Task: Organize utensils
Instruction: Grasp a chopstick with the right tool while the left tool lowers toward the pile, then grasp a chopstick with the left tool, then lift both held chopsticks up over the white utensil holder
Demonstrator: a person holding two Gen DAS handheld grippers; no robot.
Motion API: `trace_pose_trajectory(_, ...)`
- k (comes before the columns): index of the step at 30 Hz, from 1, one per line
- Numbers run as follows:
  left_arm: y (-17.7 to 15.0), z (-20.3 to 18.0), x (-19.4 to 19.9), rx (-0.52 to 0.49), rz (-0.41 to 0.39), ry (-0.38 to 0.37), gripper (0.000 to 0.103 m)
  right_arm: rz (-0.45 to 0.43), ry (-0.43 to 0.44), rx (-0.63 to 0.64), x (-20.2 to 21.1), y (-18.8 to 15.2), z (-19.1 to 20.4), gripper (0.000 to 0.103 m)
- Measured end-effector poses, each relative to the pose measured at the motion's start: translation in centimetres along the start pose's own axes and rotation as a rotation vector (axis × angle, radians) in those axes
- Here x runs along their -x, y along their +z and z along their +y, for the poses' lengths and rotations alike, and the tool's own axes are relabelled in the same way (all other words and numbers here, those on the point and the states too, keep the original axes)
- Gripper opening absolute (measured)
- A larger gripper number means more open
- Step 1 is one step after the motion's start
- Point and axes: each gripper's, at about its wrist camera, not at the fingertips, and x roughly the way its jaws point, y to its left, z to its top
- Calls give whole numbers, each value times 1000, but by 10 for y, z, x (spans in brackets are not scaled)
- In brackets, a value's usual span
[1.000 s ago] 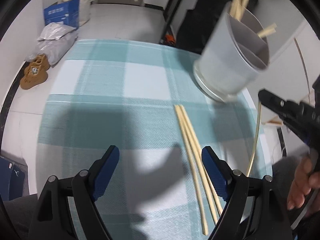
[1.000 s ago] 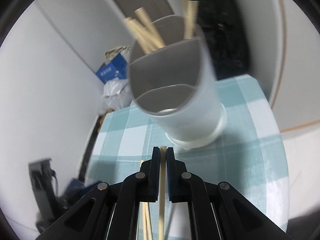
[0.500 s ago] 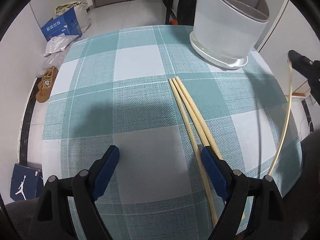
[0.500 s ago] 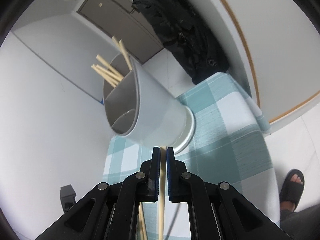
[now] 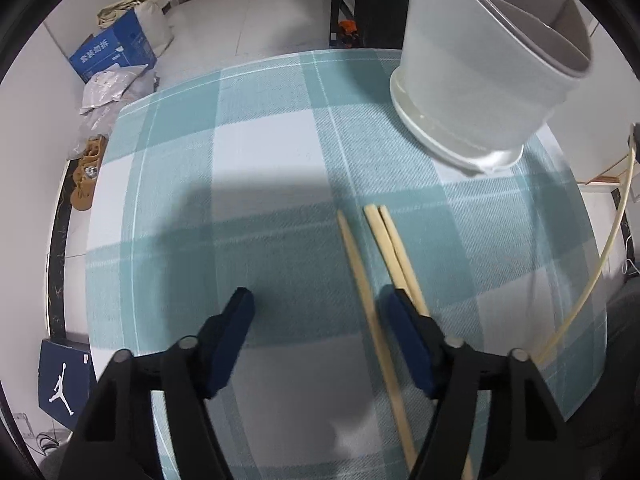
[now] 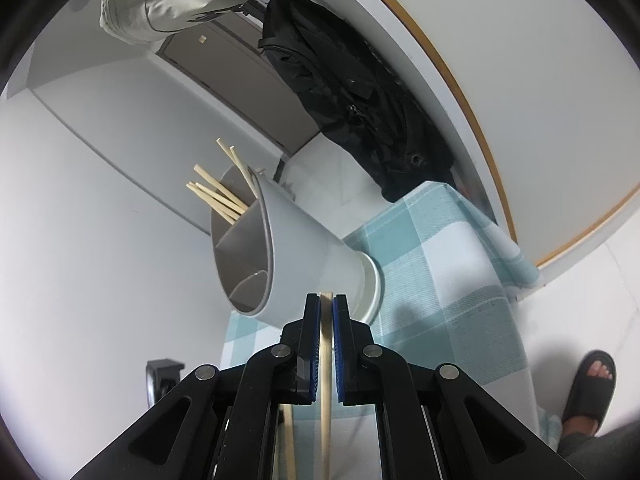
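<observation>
While right hand-held gripper (image 6: 326,300) pinches one chopstick (image 6: 325,380), left hand-held gripper (image 5: 320,312) closes w/ chopstick (image 5: 362,280) between jaws.

The left wrist view looks steeply down, close over the checked tablecloth (image 5: 280,152); the right looks shallowly forward; both show the utensil holder (image 5: 480,80).

A table (image 5: 168,208) covered by a teal and white checked cloth (image 5: 272,168) is seen. At its far right corner a grey utensil holder (image 5: 480,80) is stood on the cloth. Three chopsticks (image 5: 360,272) are laid on the cloth nearer the middle, one apart and two touching side by side.
</observation>
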Motion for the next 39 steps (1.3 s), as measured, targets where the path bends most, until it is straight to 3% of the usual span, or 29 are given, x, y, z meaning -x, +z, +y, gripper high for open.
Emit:
trace_pose_trajectory(3, 7, -2, -1, -11, 8, -5, 36, -7, 12, -3, 1, 2, 0, 5)
trace_pose_trajectory(7, 13, -4, -3, -8, 20, 3, 23, -15, 25, -4, 2, 4, 0, 5)
trace_pose_trajectory(9, 16, -6, -4, 4, 24, -4, 4, -13, 29, -4, 1, 4, 0, 5)
trace_pose_trajectory(13, 17, -12, -4, 4, 9, 16, 1, -11, 32, 6, 0, 4, 1, 5)
trace_pose_trajectory(17, 20, 3, -3, 79, -4, -56, 1, -2, 33, 29, -2, 2, 5, 5)
trace_pose_trajectory(27, -2, 11, 73, 103, -353, -133, 1, 8, 48, 184, -1, -16, 33, 5)
trace_pose_trajectory(33, -17, 0, 93, 87, -447, -162, 1, -28, 55, 264, 12, -28, 50, 5)
trace_pose_trajectory(39, -19, 16, 103, 85, -515, -200, 1, -47, 54, 367, 21, -43, 76, 5)
